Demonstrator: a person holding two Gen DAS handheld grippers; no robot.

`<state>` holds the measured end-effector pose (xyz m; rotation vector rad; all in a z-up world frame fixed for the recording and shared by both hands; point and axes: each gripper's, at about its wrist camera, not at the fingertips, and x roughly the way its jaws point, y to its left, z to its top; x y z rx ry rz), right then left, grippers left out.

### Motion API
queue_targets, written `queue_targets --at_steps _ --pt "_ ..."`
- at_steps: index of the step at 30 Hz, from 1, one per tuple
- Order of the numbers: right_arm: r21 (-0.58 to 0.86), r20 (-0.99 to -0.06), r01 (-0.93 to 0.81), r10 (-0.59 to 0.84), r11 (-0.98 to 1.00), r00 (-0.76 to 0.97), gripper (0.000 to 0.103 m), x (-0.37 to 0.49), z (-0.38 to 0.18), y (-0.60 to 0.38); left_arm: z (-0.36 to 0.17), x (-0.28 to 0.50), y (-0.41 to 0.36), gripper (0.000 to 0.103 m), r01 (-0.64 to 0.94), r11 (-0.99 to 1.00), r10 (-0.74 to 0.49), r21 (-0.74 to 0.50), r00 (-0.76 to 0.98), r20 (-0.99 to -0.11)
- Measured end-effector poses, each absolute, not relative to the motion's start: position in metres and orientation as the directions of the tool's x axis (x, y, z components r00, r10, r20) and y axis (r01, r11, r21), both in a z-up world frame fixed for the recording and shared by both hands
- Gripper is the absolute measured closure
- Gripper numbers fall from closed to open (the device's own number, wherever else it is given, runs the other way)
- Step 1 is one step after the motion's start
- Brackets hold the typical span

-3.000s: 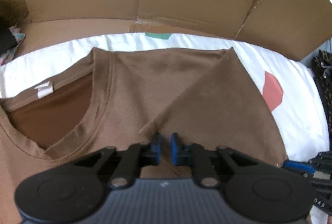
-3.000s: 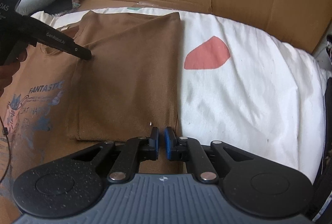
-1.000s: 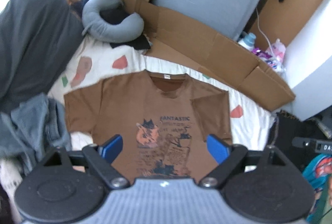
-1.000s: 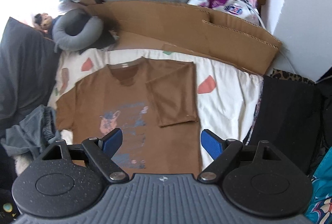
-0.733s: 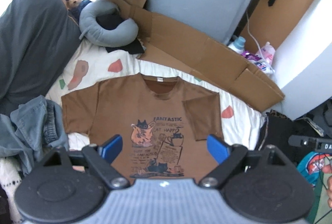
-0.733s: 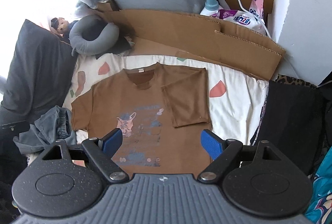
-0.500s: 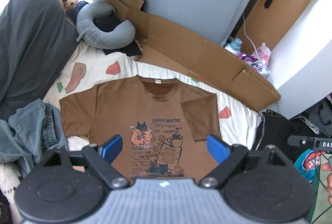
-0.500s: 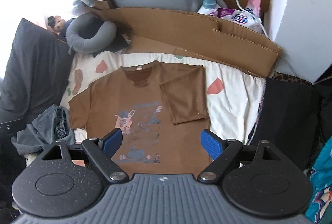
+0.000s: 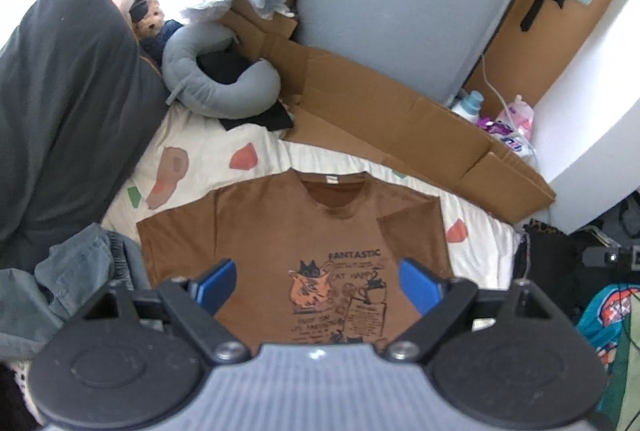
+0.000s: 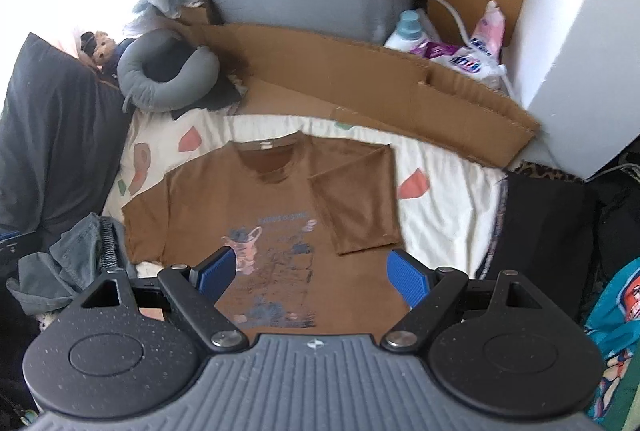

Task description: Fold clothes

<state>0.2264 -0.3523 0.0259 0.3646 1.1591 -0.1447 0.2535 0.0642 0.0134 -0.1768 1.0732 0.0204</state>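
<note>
Brown T-shirt [image 9: 296,231] flat on bed [image 9: 200,151], long axis 12-to-6, collar at 12. Unfolded sleeve [image 9: 176,239] at 9, nearer left tongs [image 9: 316,285]. Left and right tongs [image 10: 310,273] spread wide, empty, well above.

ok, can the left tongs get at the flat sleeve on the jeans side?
Probably yes. The left tongs are open, empty and high above the shirt. The unfolded sleeve lies flat, nothing on it; the jeans only border its edge.
</note>
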Motion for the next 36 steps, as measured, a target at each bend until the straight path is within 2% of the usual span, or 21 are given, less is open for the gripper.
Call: queue_targets --at_steps 13,21,27,36 --pt "0.199 -0.922 0.247 0.095 0.948 0.377 0.016 0.27 -0.009 -0.278 -0.013 0.252 0.115 0.013 -0.057 0.995 -0.038 -0.076 0.494 -0.869" --pt "0.235 -0.913 0.211 0.141 0.949 0.384 0.016 0.299 -0.069 -0.24 -0.037 0.266 0.132 0.013 -0.07 0.995 -0.024 -0.069 0.511 -0.859" --pt "0.166 -0.916 0.134 0.102 0.977 0.389 0.016 0.326 -0.118 -0.217 -0.083 0.284 0.149 0.012 -0.076 0.995 -0.018 -0.068 0.524 -0.851" --pt "0.187 -0.904 0.113 0.126 0.976 0.41 0.016 0.37 -0.186 -0.204 -0.167 0.3 0.21 0.016 -0.257 0.958 0.006 -0.125 0.456 -0.89"
